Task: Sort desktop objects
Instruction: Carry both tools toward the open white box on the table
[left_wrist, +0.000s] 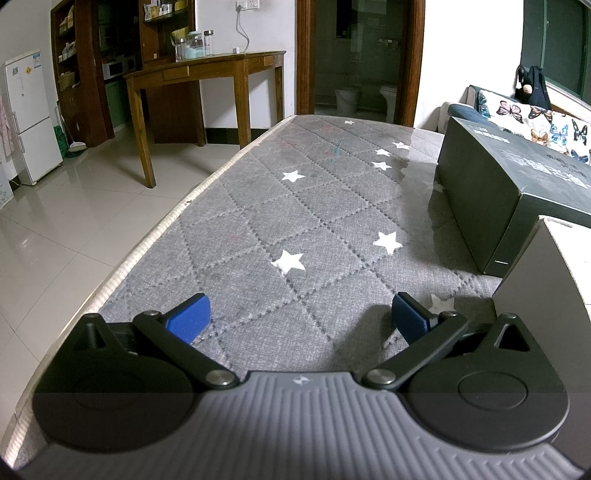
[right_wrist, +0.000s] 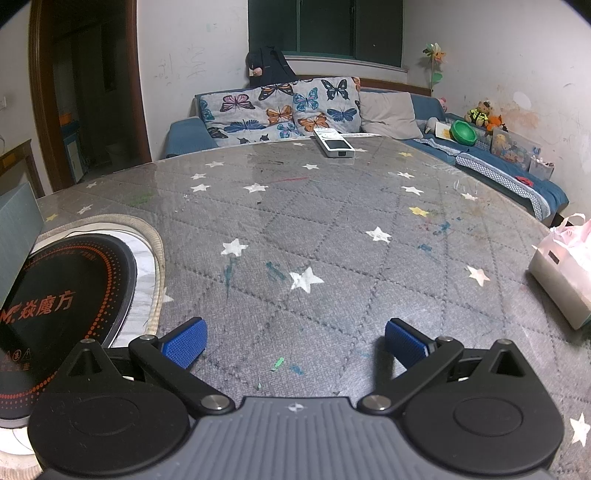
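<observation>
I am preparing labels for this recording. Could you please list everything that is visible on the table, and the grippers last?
table: 1, grey quilted cover with white stars, under everything
remote control: 1, white, far edge near the sofa
induction cooker: 1, black with orange print, left side on a mat
tissue pack: 1, pale with pink, right edge
dark box: 1, dark green-grey, right side in the left wrist view
left gripper: 1, blue pads, open, empty
right gripper: 1, blue pads, open, empty

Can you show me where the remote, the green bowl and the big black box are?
remote (right_wrist: 334, 144), right wrist view, on its light screen.
green bowl (right_wrist: 464, 133), right wrist view, on its rim.
black box (left_wrist: 480, 192), left wrist view, on its side.
</observation>
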